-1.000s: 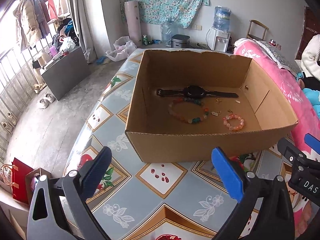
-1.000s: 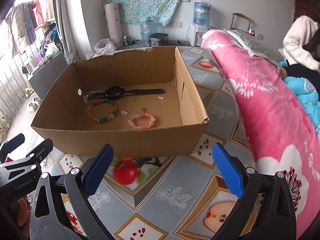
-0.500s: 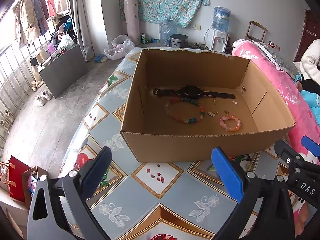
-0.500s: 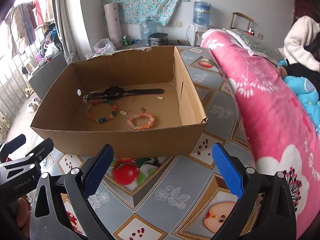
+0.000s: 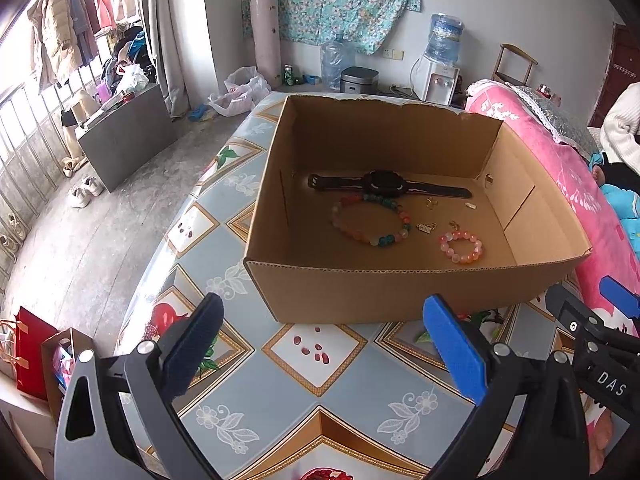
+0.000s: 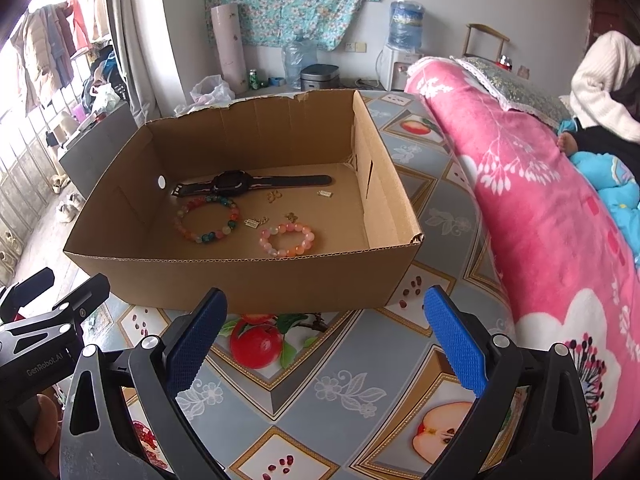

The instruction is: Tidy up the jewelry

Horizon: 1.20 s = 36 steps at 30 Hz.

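Jewelry lies inside the cardboard box (image 6: 240, 280): watch (image 6: 240, 184) toward its far wall, pink bracelet (image 6: 286, 238) nearest us. We hold left gripper (image 5: 320, 344) and right gripper (image 6: 326, 336) spread, empty; wide jaws risk snagging tiny charms (image 6: 256, 222).

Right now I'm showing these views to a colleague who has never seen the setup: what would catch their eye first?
Most likely the open cardboard box on the patterned table, with a black watch laid flat near its back wall and two bead bracelets, multicoloured and pink, in front of it. Next, the bright pink floral blanket to the box's right. Both tools, left and right, hang open and empty short of the box.
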Motion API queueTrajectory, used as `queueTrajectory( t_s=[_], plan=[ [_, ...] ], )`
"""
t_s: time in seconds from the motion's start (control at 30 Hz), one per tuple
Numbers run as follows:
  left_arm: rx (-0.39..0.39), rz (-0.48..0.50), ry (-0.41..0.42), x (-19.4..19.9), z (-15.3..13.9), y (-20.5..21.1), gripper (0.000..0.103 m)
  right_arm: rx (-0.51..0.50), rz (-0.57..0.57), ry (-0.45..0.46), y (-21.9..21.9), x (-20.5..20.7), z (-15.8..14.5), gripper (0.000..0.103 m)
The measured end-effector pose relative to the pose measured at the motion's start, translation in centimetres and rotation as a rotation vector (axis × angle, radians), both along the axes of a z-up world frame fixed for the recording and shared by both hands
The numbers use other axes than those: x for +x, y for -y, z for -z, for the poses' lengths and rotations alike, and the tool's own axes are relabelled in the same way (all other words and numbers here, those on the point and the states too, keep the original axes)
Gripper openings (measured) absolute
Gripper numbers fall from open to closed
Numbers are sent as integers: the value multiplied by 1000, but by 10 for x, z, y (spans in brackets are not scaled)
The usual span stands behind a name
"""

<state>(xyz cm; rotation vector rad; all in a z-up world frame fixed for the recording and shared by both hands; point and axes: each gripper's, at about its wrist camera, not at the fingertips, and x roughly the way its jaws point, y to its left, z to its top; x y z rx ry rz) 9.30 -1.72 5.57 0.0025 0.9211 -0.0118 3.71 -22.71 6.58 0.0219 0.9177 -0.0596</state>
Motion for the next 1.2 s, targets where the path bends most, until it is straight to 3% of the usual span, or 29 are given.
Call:
queueTrajectory(
  t_s=[1.2],
  plan=[
    [-4,-3,0,-1,0,-1,98,10,-2,-4,-3,-1,3,95]
  ],
)
